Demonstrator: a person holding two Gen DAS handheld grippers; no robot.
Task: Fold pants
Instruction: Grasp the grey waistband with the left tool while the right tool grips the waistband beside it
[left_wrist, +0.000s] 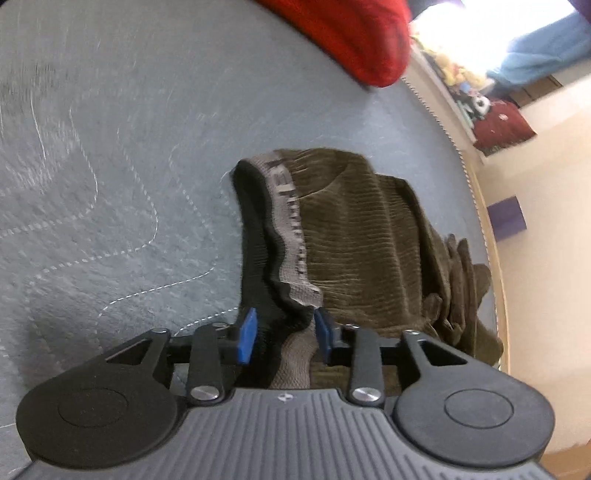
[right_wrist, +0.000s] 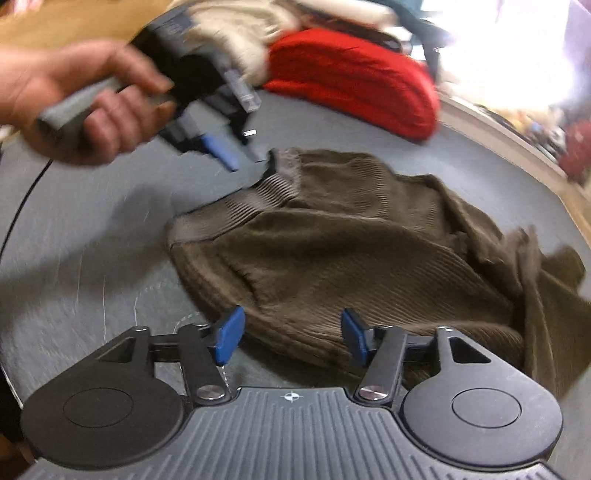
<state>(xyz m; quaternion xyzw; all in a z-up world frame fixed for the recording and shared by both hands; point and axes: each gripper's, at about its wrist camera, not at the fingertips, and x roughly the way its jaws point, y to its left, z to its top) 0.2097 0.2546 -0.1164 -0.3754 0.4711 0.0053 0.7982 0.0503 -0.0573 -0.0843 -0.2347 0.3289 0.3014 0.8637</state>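
We see both grippers, left gripper (left_wrist: 284, 334) and right gripper (right_wrist: 291, 338), with jaws parted over blurred brown pants (right_wrist: 351, 251), whose waistband (left_wrist: 291, 236) lies loose between the left's pads, legs cut off.

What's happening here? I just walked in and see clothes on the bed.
A person is folding brown pants on a grey blanket with a tool in each hand. The left tool has its blue pads either side of the waistband, not pressing on it. The right tool is open at the pants' near edge. The pants lie bunched, not yet neatly folded. A red garment lies behind.
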